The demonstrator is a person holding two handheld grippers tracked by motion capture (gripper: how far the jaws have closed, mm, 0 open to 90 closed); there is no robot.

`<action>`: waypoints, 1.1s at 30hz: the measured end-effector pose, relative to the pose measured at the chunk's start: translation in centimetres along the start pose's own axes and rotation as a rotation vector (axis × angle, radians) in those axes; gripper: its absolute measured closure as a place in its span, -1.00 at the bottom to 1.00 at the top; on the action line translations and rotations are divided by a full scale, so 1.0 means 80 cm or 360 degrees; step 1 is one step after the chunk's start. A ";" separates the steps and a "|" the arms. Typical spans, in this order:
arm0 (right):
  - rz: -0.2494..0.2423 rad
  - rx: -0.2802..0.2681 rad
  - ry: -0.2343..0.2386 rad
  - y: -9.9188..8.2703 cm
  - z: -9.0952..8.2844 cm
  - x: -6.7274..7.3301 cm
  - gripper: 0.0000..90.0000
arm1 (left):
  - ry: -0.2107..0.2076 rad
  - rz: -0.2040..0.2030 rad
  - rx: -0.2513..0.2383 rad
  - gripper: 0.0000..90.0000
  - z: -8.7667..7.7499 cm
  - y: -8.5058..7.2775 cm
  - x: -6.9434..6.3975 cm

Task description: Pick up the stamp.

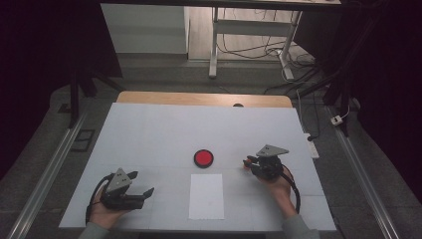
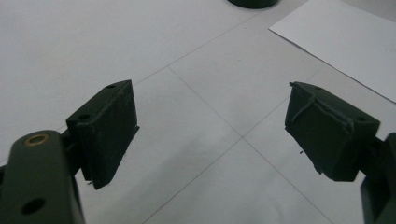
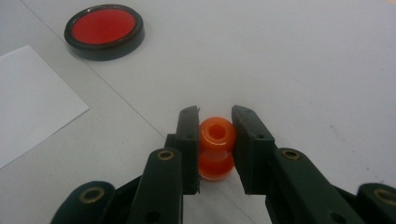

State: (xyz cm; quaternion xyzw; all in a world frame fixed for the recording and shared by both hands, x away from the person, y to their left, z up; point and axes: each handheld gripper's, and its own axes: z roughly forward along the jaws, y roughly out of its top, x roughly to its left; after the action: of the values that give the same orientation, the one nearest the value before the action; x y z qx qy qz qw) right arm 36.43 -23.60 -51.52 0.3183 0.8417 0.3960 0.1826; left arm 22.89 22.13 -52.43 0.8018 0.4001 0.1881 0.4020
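Spool (image 3: pixel 215 147) pinched in right gripper (image 3: pixel 215 135) jaws, right of the paper.

Desk (image 1: pixel 149 134) carries paper (image 1: pixel 206 196); beyond the paper sits a red disc (image 1: pixel 203 158). Left of the paper, the left gripper (image 2: pixel 210 128) has jaws spread, empty. The orange spool looks light, smooth, maybe slippery; its waist seems the best hold.

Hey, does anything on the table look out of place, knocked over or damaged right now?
Nothing stands out. The white sheet lies flat and square, the red-topped disc sits flat beyond it, and the right gripper cleanly holds an orange spool.
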 end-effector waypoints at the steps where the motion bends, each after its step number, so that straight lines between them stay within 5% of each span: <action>1: -0.0003 -0.0006 0.0000 0.000 0.000 0.000 0.60 | 0.0000 0.0001 0.0002 -0.62 0.000 0.000 0.000; 33: 0.0009 -0.0238 0.0050 0.026 -0.036 0.009 0.60 | 0.0007 -0.0004 0.0004 -0.62 0.001 0.000 0.001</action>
State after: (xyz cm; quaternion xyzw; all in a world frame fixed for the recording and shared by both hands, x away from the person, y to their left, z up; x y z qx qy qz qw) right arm 35.08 -23.67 -48.16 0.3001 0.8116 0.4632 0.1915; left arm 22.96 22.18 -52.50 0.8014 0.4023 0.1889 0.4002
